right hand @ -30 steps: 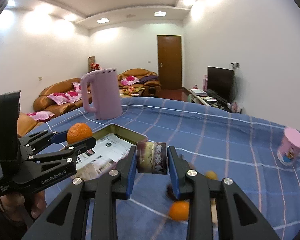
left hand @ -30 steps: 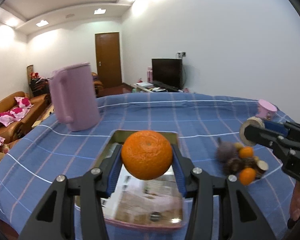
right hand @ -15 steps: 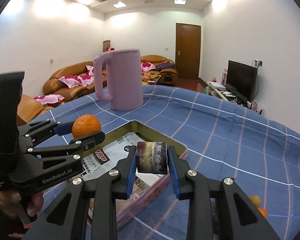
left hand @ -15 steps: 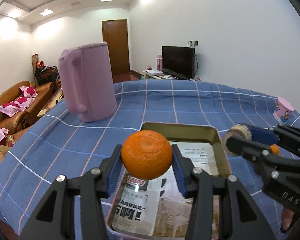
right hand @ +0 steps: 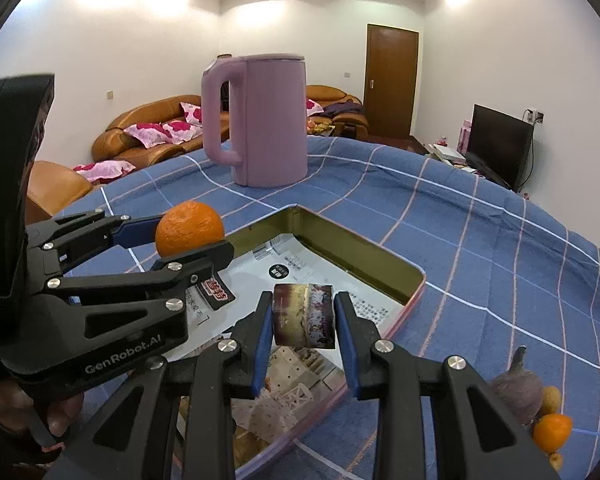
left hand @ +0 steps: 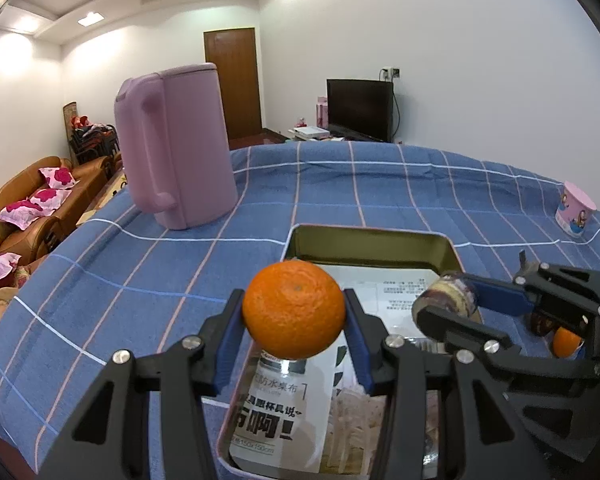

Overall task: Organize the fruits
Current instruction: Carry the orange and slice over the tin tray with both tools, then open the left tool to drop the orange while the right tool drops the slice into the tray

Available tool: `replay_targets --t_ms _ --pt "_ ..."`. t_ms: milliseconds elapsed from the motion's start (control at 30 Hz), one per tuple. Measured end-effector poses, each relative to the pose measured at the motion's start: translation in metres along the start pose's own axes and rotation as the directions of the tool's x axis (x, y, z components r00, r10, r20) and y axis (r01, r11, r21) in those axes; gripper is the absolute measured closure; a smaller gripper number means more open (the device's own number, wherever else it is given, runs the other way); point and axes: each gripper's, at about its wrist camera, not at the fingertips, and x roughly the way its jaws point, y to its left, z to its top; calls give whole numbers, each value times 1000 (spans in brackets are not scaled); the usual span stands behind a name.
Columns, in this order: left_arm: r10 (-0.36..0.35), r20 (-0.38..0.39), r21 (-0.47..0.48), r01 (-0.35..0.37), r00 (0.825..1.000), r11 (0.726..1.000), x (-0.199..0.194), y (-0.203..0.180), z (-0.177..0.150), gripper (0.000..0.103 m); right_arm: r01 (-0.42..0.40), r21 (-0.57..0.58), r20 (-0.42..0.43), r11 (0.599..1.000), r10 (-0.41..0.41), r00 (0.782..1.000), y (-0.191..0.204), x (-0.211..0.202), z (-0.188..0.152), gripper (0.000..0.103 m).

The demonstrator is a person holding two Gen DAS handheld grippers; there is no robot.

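Above the metal tray (left hand: pixel 370 245), lined only with printed paper (right hand: pixel 288 268), the left gripper (left hand: pixel 294 322) clamped an orange (left hand: pixel 294 309), while the right gripper (right hand: pixel 303 322) pinched a purple cane piece (right hand: pixel 303 315). Other fruits (right hand: pixel 534 408) lay on the tablecloth (right hand: pixel 480 256) beside it.

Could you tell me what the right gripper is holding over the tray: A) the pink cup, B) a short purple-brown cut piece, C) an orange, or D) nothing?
B: the right gripper is shut on a short purple-brown cut piece above the tray; the orange is in the left gripper.
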Motion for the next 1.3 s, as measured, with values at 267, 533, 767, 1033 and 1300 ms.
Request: replay_targets --t_ms 267,533,767,1033,1300 --pt "8 -23 3 -8 1000 1000 7 -1 -4 54 3 3 -32 1000 -3 999 1 9 -4 71" --pt "14 -35 0 -14 999 1000 10 0 -8 54 3 5 -43 1000 -3 999 2 13 -7 71" --pt "16 -44 -5 -16 999 1000 12 0 -9 54 -5 14 -50 1000 6 999 1 16 -8 71" --pt "9 -38 -25 -10 999 1000 6 2 -9 51 -5 30 -30 1000 6 1000 -1 10 -9 66" --pt "8 72 -18 -7 997 1000 -35 -6 -6 8 20 68 12 998 -20 1000 -13 -18 -15 42"
